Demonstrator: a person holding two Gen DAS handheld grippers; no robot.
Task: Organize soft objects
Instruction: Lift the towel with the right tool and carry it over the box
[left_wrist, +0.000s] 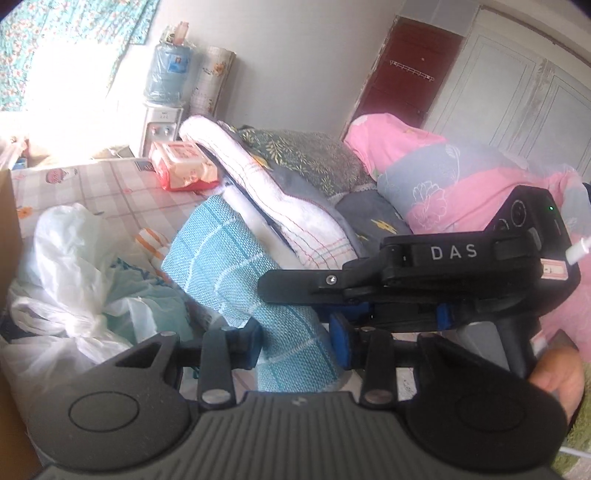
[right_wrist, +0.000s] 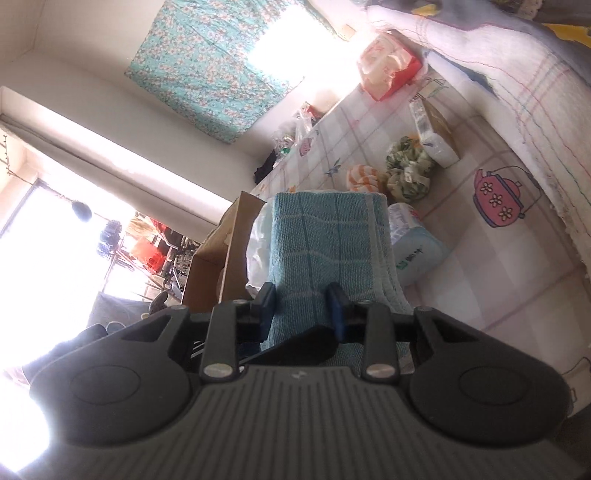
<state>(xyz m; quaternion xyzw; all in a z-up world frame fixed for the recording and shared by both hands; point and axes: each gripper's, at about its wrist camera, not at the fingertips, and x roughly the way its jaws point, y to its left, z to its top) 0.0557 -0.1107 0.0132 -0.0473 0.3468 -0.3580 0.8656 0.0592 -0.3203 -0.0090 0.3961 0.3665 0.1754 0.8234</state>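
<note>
A teal woven towel (left_wrist: 225, 258) with pale stripes is folded into a thick strip and lifted above the bed. In the left wrist view my left gripper (left_wrist: 297, 341) is shut on its lower end, blue pads pressing both sides. My right gripper (left_wrist: 280, 295) reaches in from the right, held by a hand (left_wrist: 557, 384), and clamps the same towel a little higher. Seen from the right wrist, the towel (right_wrist: 325, 236) stands up between the pads of the right gripper (right_wrist: 301, 306), which is shut on it.
A white plastic bag (left_wrist: 70, 266), a red tissue pack (left_wrist: 181, 166), a folded white blanket (left_wrist: 273, 184) and a pink quilt (left_wrist: 443, 173) lie on the bed. A cardboard box (right_wrist: 218, 254), green fabric rolls (right_wrist: 406, 170) and a wipes pack (right_wrist: 417, 243) sit nearby.
</note>
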